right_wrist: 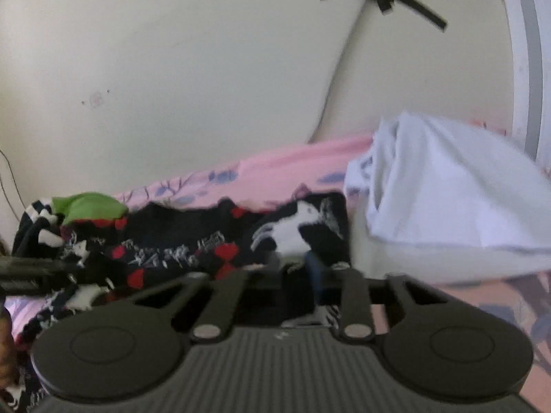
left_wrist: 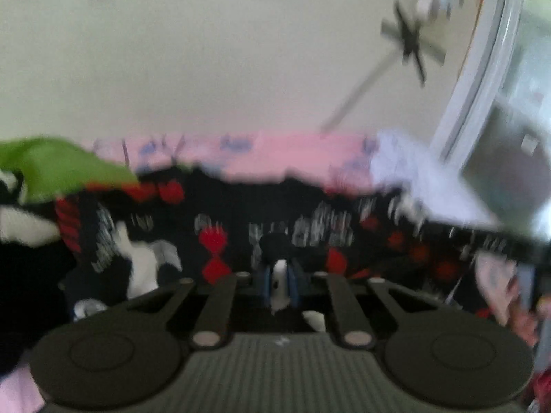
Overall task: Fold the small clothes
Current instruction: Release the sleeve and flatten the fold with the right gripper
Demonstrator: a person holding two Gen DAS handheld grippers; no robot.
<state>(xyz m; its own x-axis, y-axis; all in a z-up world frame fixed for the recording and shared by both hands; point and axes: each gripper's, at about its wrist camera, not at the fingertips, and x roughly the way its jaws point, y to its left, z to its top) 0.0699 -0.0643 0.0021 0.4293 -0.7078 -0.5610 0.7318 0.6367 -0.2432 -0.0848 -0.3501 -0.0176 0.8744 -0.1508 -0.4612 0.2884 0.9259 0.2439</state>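
Ribbed grey plastic and black linkage arms of the left gripper [left_wrist: 280,287] fill the foreground, its blue-padded fingers [left_wrist: 264,285] pressed close on a scrap of white cloth that appears to belong to the black printed garment [left_wrist: 275,220], a soft knit patterned with red diamonds and scratchy white marks, lying rumpled across the pink floral bedsheet [left_wrist: 292,155]. From the other side the right gripper [right_wrist: 311,270] reaches the same garment's near edge; only one blue pad shows among dark cloth, so whether those fingers are spread or pinching cannot be told. Beside the garment, a pale, limp white cloth [right_wrist: 447,199] is heaped to the right, and a lime-green piece [right_wrist: 89,206] sits on a striped black-and-white item [right_wrist: 38,220] to the left. Judged from here, the thin hold on slack fabric could slip, or catch only one layer, leaving a crooked fold; the crowding neighbours could be dragged along. Both views are blurred, so edges and seams are hard to place.
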